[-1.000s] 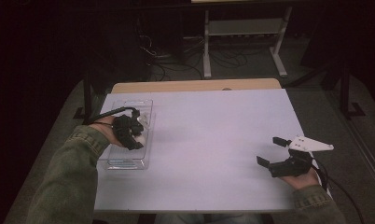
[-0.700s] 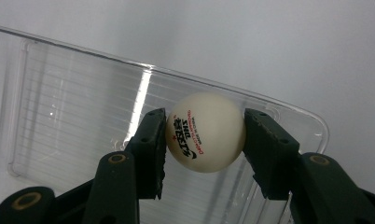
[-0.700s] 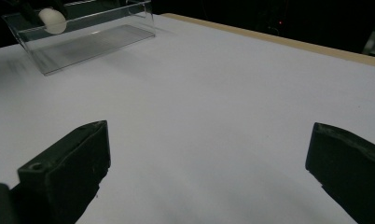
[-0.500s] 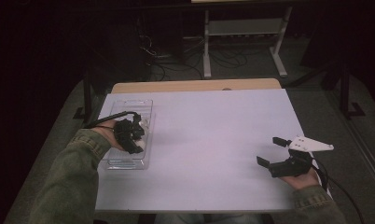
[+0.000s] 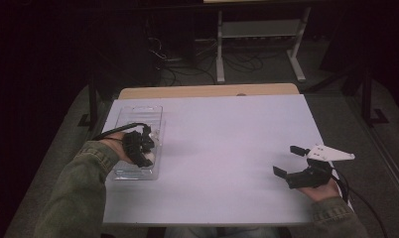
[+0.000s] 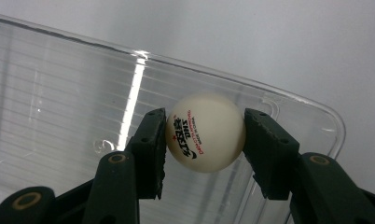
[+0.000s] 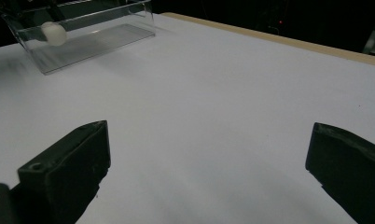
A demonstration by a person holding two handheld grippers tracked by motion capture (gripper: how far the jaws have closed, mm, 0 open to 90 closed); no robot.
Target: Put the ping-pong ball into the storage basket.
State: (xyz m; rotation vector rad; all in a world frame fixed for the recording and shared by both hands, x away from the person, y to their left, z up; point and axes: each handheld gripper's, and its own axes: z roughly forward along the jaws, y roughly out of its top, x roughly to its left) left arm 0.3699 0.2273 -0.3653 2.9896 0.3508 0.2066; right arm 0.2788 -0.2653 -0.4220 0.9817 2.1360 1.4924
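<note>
— From the high view, how were the hands placed?
— The left forearm reached in over the clear tray [image 5: 138, 116] at the counter's [image 5: 222, 139] left side, its left tool [image 5: 144, 148] down inside the tray. The right tool [image 5: 291, 161] rested low near the right edge, jaws spread wide.
— The left gripper view?
— Both jaws pressed against a white ball [image 6: 205, 132] above the tray floor [image 6: 59, 107].
— The right gripper view?
— Its jaws gaped apart over bare counter [image 7: 223, 102]; the tray [image 7: 83, 42] and ball [image 7: 53, 32] sat far off.
</note>
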